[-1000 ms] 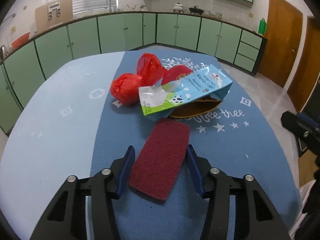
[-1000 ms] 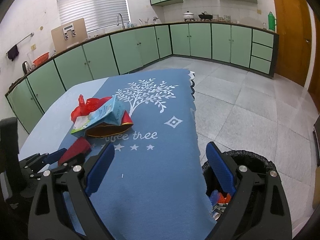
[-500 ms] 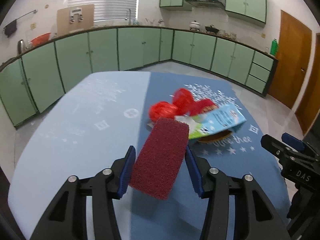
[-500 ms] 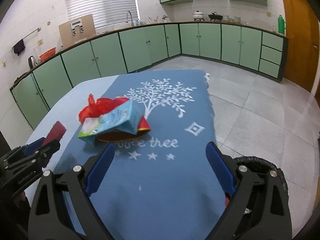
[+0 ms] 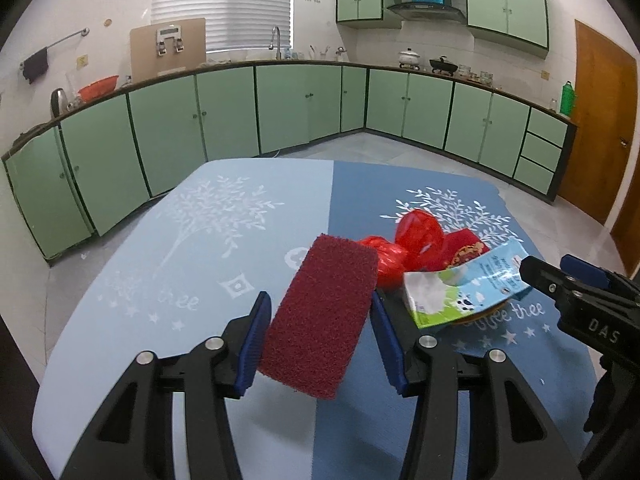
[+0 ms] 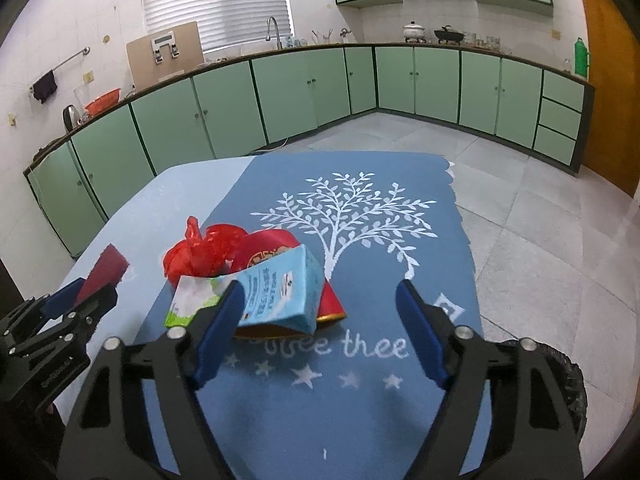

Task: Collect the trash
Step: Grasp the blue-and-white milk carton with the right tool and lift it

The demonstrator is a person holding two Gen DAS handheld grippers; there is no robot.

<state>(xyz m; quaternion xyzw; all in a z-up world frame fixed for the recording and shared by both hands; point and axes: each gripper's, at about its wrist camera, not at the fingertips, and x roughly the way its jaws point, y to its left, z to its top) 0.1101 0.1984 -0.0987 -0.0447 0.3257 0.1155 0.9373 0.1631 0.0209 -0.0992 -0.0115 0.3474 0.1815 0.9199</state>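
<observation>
We find the left tongs [image 5: 320, 340] have lifted the red scouring pad [image 5: 324, 316] clear of the worktop [image 5: 160, 280], while the empty right tongs [image 6: 320, 324], just narrowing, stand nearer the milk carton [image 6: 276, 292] ahead-left.

I lift the dark red rectangular scouring pad [image 5: 324, 316] off the blue tablecloth [image 5: 200, 240]; my right gripper [image 6: 320, 316] jaws have just been closing, empty.

black bin [image 6: 560, 364] cut off by right gripper [image 6: 320, 300] — carton [image 6: 276, 292] hiding red packet's [image 6: 276, 246] lower half
</observation>
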